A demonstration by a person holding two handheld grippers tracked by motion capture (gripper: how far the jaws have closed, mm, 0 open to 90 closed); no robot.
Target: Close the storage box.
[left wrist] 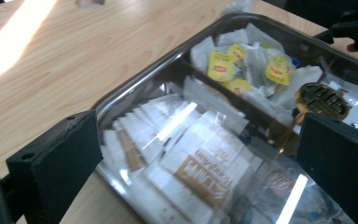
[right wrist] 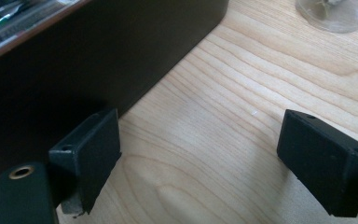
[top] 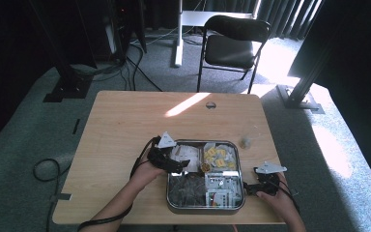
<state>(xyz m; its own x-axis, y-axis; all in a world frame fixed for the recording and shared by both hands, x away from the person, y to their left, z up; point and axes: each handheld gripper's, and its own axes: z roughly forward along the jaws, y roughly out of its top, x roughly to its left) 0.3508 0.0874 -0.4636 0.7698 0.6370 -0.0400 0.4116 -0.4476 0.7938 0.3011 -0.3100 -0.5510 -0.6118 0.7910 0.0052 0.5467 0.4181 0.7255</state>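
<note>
A metal tray point(top: 168, 191) with several compartments sits near the front edge of the wooden table point(top: 125, 121), and both hands work at its sides. The left gripper point(top: 183, 163) reaches in over the tray's left rim, its jaws spread wide with nothing pressed between them. In the left gripper view the white paper sachets point(left wrist: 186, 154) with brown print lie directly below and between those jaws, stacked in the near compartment and not touched by either pad. Past a divider, the yellow-labelled tea bags point(left wrist: 242, 65) fill the far compartment, well beyond the jaw tips. A small round brown thing point(left wrist: 320, 99) sits at the meeting of the dividers, just beside the right-hand jaw; what it is I cannot make out, since the picture is blurred there. A clear film or lid may cover the sachets, judging by the bright streaks of glare, though that is not certain. The right gripper point(top: 252, 187) rests on the table at the tray's right side, also held wide and gripping nothing. In the right gripper view one jaw stands just beside the tray's dark outer wall point(right wrist: 98, 56), the other over bare wood. A small clear object point(top: 245, 142) stands on the table beyond the tray's right corner.
</note>
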